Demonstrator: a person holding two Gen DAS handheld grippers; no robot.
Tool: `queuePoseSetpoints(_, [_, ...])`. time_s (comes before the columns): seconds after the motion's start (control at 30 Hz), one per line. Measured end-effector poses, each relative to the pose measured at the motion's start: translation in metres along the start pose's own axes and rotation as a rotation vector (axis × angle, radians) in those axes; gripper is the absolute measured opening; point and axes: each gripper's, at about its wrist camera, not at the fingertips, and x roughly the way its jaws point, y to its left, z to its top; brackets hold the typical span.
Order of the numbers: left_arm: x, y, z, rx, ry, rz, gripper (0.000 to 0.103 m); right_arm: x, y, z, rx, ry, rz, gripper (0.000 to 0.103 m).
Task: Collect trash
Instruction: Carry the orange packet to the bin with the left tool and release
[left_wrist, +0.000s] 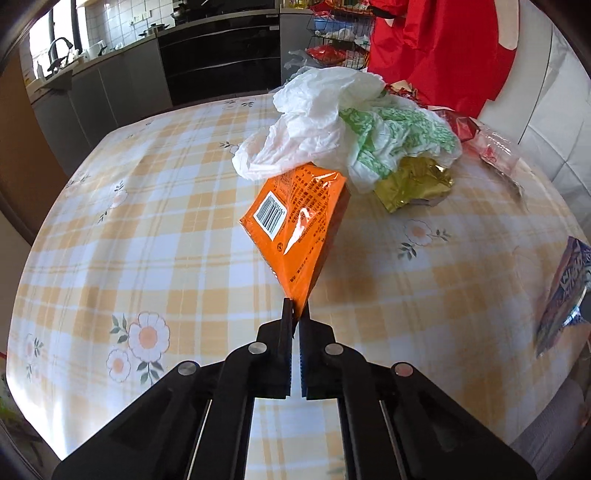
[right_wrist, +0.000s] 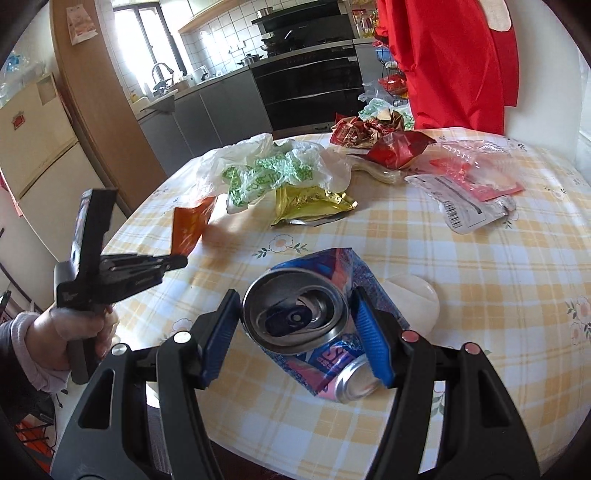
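Trash (right_wrist: 314, 201) litters checked tablecloth (left_wrist: 155, 229) near kitchen counter (right_wrist: 207, 86).

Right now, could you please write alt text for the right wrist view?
The right gripper clamps a crushed blue soda can above a yellow checked tablecloth. At left, the left gripper pinches an orange wrapper; plastic bags and foil wrappers lie beyond.

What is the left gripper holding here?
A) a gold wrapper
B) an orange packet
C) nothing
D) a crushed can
B: the left gripper is shut on a corner of the orange packet, lifted off the table; the crushed can is in the right gripper.
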Motion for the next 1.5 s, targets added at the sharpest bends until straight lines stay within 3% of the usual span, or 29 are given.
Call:
queuePoseSetpoints(0.43, [-0.113,-0.031,-0.066,-0.033,-0.077,-0.130,0.001,-0.060,0.009,-0.009,0.012,-0.074,0.002,0.062])
queuePoseSetpoints(0.8, [-0.178,-0.081,-0.081,0.023,-0.125,-0.240,0.001,-0.121,0.013,-0.021,0.031,-0.148,-0.001,0.062])
queuePoseSetpoints(0.93, [-0.198,-0.099,-0.092,0.046,-0.108,-0.277,0.001,-0.144,0.011,-0.024,0.038,-0.186,-0.001,0.062])
queuePoseSetpoints(1.2, [-0.197,-0.132,-0.136,0.062,0.007,-0.369,0.001,-0.174,0.008,-0.037,0.049,-0.216,-0.001,0.062])
queuePoseSetpoints(1.37, [-0.188,-0.148,-0.145,0.101,-0.016,-0.371,0.002,-0.185,0.010,-0.046,0.052,-0.215,-0.005,0.062])
queuePoseSetpoints(1.5, [-0.174,-0.148,-0.148,0.070,0.007,-0.384,0.004,-0.189,0.008,-0.054,0.054,-0.203,-0.015,0.062])
